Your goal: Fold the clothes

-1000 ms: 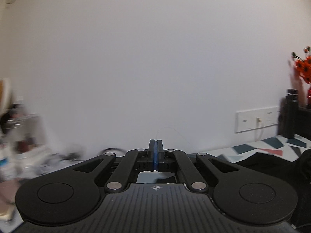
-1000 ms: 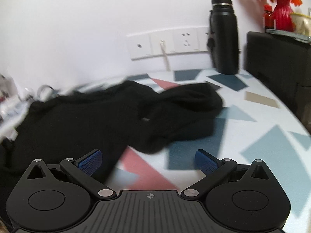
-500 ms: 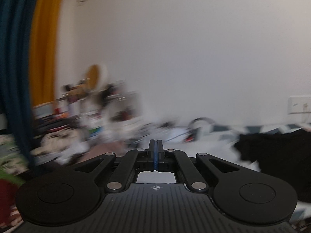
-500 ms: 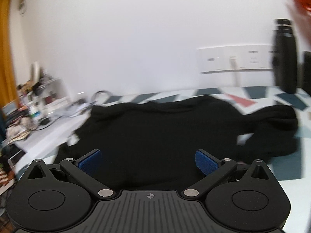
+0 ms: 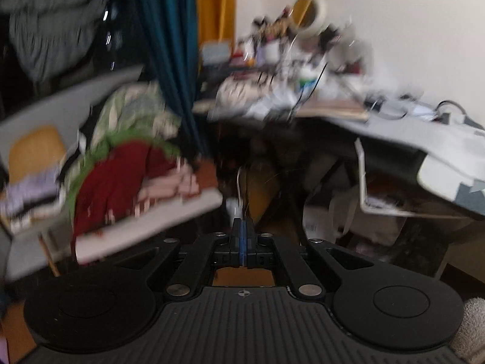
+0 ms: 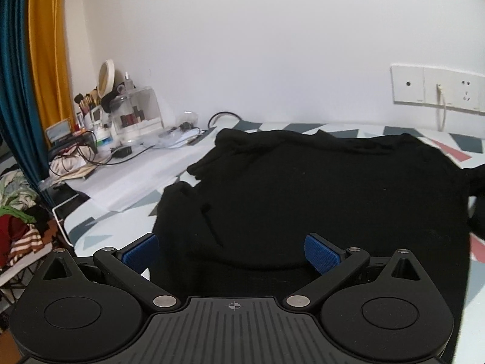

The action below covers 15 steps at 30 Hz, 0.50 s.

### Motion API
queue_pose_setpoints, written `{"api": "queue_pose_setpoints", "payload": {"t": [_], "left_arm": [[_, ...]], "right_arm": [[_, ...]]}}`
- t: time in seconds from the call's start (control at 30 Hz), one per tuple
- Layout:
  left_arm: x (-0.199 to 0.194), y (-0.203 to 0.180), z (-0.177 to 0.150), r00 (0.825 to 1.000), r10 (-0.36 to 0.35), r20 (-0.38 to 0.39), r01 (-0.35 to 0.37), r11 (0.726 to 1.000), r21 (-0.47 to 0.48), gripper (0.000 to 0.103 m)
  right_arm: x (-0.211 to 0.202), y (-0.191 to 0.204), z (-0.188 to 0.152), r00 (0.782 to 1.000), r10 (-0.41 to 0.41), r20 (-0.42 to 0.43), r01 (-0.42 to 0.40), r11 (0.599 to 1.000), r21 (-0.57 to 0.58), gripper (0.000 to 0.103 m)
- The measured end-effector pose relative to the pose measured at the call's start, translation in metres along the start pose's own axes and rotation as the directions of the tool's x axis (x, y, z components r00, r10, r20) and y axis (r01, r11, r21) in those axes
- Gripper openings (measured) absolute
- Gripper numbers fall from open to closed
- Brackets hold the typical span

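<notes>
Black garment (image 6: 318, 200) spread flat on patterned table (image 6: 121, 212), hem at near edge. Right gripper (image 6: 232, 253) directly over hem, jaws wide apart, empty, nearer. Left gripper (image 5: 241, 236) closed on nothing, aimed off-table at blurred clothes pile (image 5: 121, 157).

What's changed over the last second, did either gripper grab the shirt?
No grab. The left gripper swung left, off the wall toward a clothes pile, pads shut on nothing. The right gripper panned left from the sleeve to the black shirt body, open throughout. The shirt lies on the table unchanged.
</notes>
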<state>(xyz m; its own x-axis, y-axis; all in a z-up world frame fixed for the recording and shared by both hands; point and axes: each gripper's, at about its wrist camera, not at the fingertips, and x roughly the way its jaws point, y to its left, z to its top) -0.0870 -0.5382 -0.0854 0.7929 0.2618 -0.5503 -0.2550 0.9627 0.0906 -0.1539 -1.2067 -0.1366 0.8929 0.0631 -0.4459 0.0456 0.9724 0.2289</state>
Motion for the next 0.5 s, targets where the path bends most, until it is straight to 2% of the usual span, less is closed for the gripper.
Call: {"api": "queue_pose_setpoints", "payload": {"t": [0.03, 0.07, 0.1, 0.17, 0.23, 0.3, 0.37, 0.5], "left_arm": [[0.008, -0.002, 0.0, 1.0, -0.009, -0.03, 0.009, 1.0, -0.008, 0.008], [0.016, -0.005, 0.0, 0.998, -0.017, -0.053, 0.016, 1.0, -0.017, 0.025], [0.02, -0.01, 0.0, 0.998, -0.024, -0.059, 0.023, 1.0, -0.02, 0.049], [0.024, -0.029, 0.004, 0.997, -0.057, -0.044, 0.056, 0.998, -0.011, 0.069], [0.032, -0.056, 0.014, 0.994, -0.105, -0.039, 0.106, 0.994, 0.035, 0.07], [0.038, -0.087, 0.024, 0.988, -0.15, -0.034, 0.152, 0.985, 0.079, 0.082], [0.038, -0.117, 0.032, 0.982, -0.19, -0.019, 0.191, 0.976, 0.108, 0.087], [0.03, -0.184, 0.046, 0.957, -0.29, 0.018, 0.283, 0.945, 0.164, 0.09]], "right_arm": [[-0.002, -0.002, 0.0, 1.0, -0.008, 0.006, 0.008, 1.0, 0.002, 0.102], [-0.004, -0.006, 0.0, 1.0, -0.015, 0.011, 0.015, 1.0, 0.009, 0.102], [-0.007, -0.01, 0.0, 1.0, -0.022, 0.017, 0.022, 1.0, 0.017, 0.102], [-0.01, -0.017, -0.001, 0.999, -0.033, 0.023, 0.033, 0.999, 0.033, 0.102], [-0.014, -0.024, -0.003, 0.999, -0.046, 0.025, 0.044, 0.998, 0.045, 0.102], [-0.018, -0.031, -0.005, 0.998, -0.062, 0.031, 0.061, 0.997, 0.049, 0.102], [-0.021, -0.037, -0.007, 0.996, -0.084, 0.04, 0.081, 0.995, 0.055, 0.102], [-0.032, -0.052, -0.01, 0.99, -0.127, 0.065, 0.122, 0.99, 0.075, 0.102]]}}
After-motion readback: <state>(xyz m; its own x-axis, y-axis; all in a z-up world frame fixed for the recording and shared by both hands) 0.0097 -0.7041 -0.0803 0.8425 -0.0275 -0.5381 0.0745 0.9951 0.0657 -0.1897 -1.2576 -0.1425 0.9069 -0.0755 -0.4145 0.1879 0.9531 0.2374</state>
